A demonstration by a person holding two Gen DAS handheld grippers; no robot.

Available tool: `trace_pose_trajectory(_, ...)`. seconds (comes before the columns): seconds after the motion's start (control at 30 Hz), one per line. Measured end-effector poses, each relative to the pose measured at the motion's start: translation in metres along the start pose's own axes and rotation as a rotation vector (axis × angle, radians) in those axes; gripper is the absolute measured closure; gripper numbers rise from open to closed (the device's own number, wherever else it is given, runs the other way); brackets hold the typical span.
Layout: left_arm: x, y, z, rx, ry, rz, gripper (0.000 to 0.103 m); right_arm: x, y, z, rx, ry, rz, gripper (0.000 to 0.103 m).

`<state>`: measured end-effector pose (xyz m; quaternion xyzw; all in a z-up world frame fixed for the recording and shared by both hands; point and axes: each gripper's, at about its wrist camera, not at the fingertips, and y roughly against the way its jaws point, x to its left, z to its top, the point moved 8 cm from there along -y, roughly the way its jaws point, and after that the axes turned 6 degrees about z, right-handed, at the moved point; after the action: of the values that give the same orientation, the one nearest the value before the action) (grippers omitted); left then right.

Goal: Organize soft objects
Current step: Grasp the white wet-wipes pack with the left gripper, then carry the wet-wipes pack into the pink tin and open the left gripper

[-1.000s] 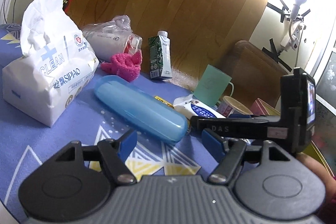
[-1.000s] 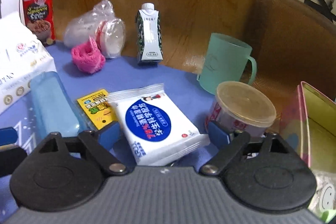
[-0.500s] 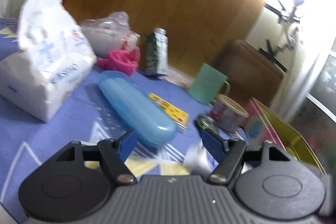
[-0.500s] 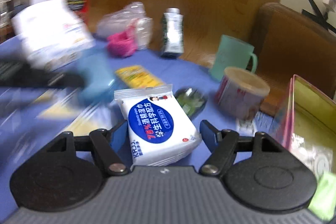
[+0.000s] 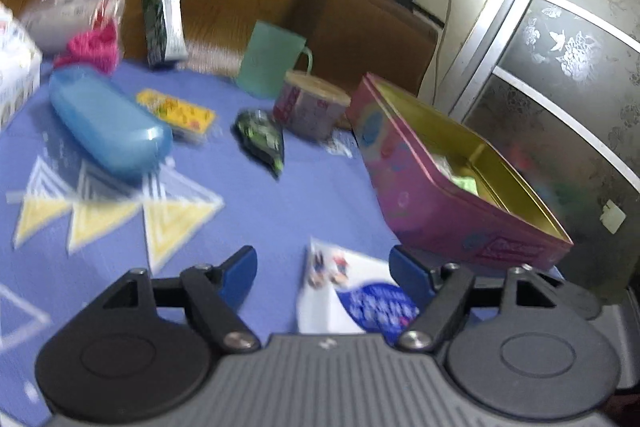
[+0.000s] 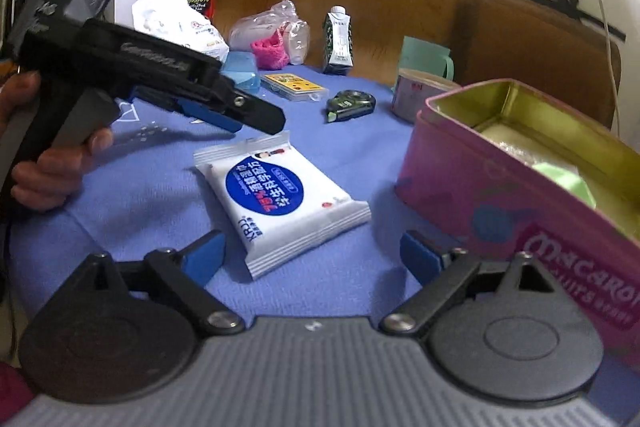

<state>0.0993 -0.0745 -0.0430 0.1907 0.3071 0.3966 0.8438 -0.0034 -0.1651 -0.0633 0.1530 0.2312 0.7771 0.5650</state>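
One wipes pack (image 6: 282,205) on cloth; left gripper (image 5: 322,273), right gripper (image 6: 312,257) both spread, empty.

White wipes pack (image 6: 280,205) with a blue oval label and red and white print, sealed, crimped at both short ends. Lying flat, label up, on the blue cloth, turned at an angle, just left of the pink tin (image 6: 520,199) and apart from it. Pink tin: rectangular, lid off, gold inside, pale green soft item (image 6: 568,179) resting in it. Pink fluffy cloth (image 6: 270,53) bunched at the far edge, against a clear plastic bag. Big white tissue pack (image 6: 176,23) standing at the far left, top torn open.
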Motion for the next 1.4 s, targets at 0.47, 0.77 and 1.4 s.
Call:
trace_pose_trajectory(0.47,-0.096,0.022,0.038,-0.115,-0.206,-0.024,0.045,-0.013,0.046,0.036,-0.242,-0.045,-0.019,0.067)
trace_pose_trajectory(0.77,-0.191,-0.041,0.060,-0.107,-0.358,-0.117,0.044,-0.090,0.090,0.033,-0.331,-0.149,-0.244,0.067)
trace_pose_trajectory(1.4,-0.234,-0.095,0.047,-0.084,-0.432,-0.016,0.040,-0.190,0.101,0.003,-0.275,-0.304,-0.504,0.055)
